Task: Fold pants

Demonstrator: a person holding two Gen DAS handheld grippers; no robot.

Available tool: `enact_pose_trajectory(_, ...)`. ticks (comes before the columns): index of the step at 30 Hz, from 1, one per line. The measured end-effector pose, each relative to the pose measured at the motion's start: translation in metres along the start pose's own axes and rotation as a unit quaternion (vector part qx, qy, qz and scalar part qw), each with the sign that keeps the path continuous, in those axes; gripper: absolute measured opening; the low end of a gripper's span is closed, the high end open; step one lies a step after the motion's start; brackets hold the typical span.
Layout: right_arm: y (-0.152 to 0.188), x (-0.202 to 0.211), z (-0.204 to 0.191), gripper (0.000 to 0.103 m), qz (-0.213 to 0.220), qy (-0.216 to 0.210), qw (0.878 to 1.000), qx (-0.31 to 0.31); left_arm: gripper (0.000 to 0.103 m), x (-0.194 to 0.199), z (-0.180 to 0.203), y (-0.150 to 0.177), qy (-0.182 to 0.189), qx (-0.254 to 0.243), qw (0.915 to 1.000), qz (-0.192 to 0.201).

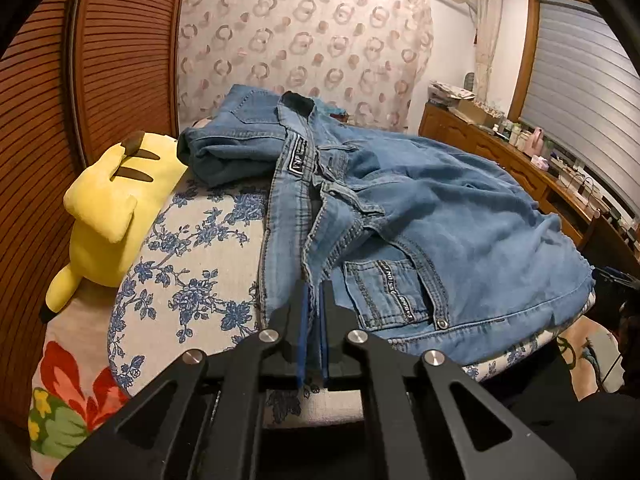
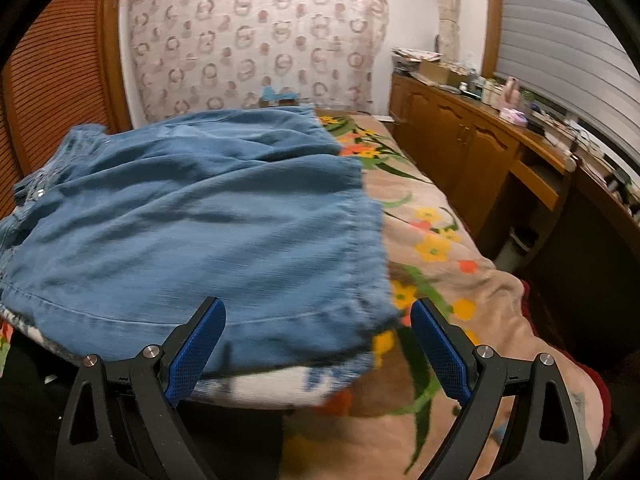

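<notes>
Light blue denim pants (image 1: 420, 208) lie folded over on a blue-flowered white cushion (image 1: 192, 264) on the bed. My left gripper (image 1: 314, 292) is shut on the pants' waistband edge near the fly, beside a back pocket with a label. In the right wrist view the pants (image 2: 192, 224) spread as a wide denim panel, hem side at the right. My right gripper (image 2: 316, 312) is open and empty, its blue pads (image 2: 196, 352) straddling the near edge of the denim without gripping it.
A yellow plush toy (image 1: 108, 208) lies left of the cushion by a slatted wooden door (image 1: 52, 120). A second folded pair of jeans (image 1: 236, 136) sits behind. A flowered bedspread (image 2: 436, 248) lies to the right, with a cluttered wooden cabinet (image 2: 472, 136) beyond.
</notes>
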State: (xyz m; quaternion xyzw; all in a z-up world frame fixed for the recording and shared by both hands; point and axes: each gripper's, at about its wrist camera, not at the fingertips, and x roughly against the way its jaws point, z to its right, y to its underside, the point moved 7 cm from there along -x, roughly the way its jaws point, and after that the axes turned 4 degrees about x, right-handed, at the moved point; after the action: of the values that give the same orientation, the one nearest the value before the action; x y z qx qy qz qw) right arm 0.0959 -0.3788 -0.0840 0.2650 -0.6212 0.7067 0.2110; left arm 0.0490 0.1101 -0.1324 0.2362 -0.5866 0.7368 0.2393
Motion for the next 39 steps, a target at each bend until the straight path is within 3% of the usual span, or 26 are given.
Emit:
enact_pose_trajectory(9, 0.004, -0.005, -0.001, 0.088, -0.024, -0.027, 0.998, -0.059, 0.006, -0.018, -0.009, 0.014, -0.011, 0.011, 0.9994, -0.032)
enact_pose_trajectory(15, -0.001, -0.014, 0.01, 0.075, -0.037, -0.055, 0.994, -0.083, 0.008, -0.02, -0.008, 0.016, -0.013, 0.008, 0.9995, -0.029)
enact_pose_trajectory(22, -0.003, -0.013, 0.016, 0.038, -0.039, -0.041, 0.996, -0.069, 0.008, -0.021, -0.01, 0.015, 0.0, 0.004, 0.9996, -0.03)
enact_pose_trajectory(25, -0.008, -0.009, 0.018, 0.017, -0.034, -0.023, 0.998, -0.049, 0.005, -0.02, -0.01, 0.013, 0.005, 0.004, 0.9994, -0.035)
enact_pose_trajectory(31, -0.02, 0.008, 0.009, 0.007, -0.002, -0.023, 0.999, -0.027, 0.003, 0.0, -0.004, 0.001, 0.017, 0.005, 0.9998, -0.002)
enact_pose_trajectory(39, -0.038, 0.029, 0.006, 0.004, 0.057, -0.043, 0.997, -0.019, 0.003, 0.024, 0.018, -0.038, 0.034, -0.022, 0.9983, 0.043)
